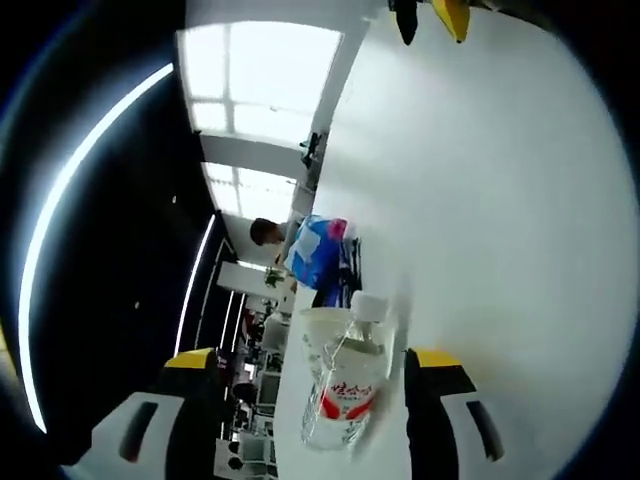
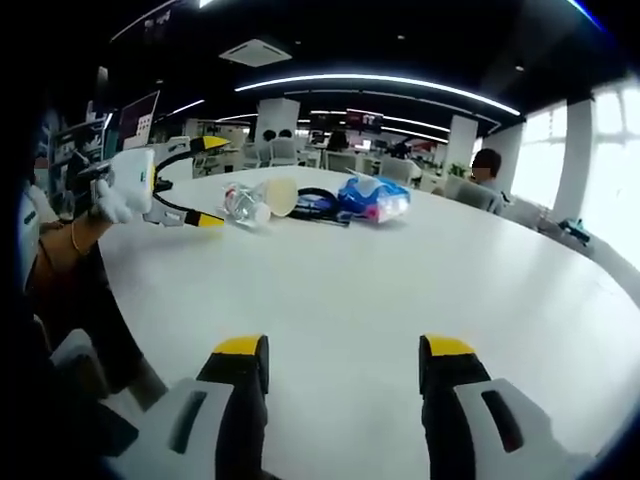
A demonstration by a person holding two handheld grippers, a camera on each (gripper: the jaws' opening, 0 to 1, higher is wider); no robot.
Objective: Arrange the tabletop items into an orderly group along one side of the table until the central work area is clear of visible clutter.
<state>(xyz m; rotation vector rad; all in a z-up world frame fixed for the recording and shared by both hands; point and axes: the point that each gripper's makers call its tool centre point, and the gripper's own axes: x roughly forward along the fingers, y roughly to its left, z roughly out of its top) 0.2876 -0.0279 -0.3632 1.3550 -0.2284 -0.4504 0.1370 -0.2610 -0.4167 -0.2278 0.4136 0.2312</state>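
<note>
A clear plastic bottle [image 1: 345, 395] with a red label and a white cap lies on the white table [image 1: 500, 200], just ahead of my left gripper [image 1: 312, 360]. The jaws stand open, with a gap on either side of it. A pale paper cup [image 1: 318, 335] lies against the bottle. Behind them are a black cable [image 1: 347, 272] and a blue packet [image 1: 315, 250]. In the right gripper view the same row reads bottle [image 2: 240, 203], cup [image 2: 281, 197], cable [image 2: 318, 206], packet [image 2: 375, 199]. My left gripper [image 2: 209, 182], in a gloved hand, is at the bottle. My right gripper [image 2: 342, 350] is open over bare table [image 2: 400, 290].
A seated person [image 2: 487, 165] is at the table's far right side. Office desks, chairs and pillars stand beyond the table. The right gripper's tips [image 1: 430, 18] reach into the top of the left gripper view. A person's arm and body are at the left edge of the right gripper view.
</note>
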